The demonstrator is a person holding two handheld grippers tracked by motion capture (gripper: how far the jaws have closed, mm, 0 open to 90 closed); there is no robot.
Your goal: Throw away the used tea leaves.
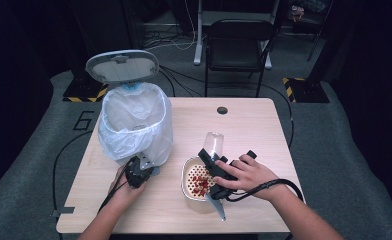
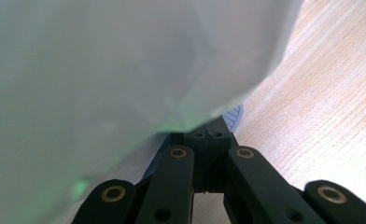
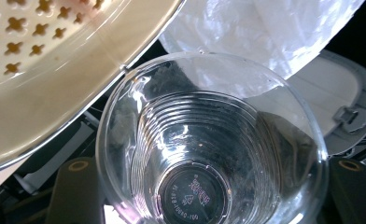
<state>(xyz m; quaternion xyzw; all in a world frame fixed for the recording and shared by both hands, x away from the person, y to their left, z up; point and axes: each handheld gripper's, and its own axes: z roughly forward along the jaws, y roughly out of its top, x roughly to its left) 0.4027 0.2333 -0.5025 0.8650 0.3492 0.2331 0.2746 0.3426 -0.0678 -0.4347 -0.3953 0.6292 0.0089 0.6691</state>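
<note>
The bench (image 1: 244, 125) carries a bin lined with a white plastic bag (image 1: 134, 120), its lid (image 1: 122, 65) standing open behind. Beside it stands a cream bowl (image 1: 190, 184) with a perforated insert, and red pieces (image 1: 200, 183) lie in it.

The work seems to be in the middle: the red pieces are in the bowl, and the clear plastic cup (image 3: 209, 154) looks empty, so I judge its content was already poured out. What is left is probably to throw the cup into the bin.

The right claw (image 1: 213, 156) pinches the cup between its jaws, held tilted just above the far rim of the bowl, mouth pointing to the bin. The left claw (image 1: 143, 166) is pressed together on the lower edge of the bag, and the left hand (image 1: 126, 187) rests on the bench, steadying the bin.
</note>
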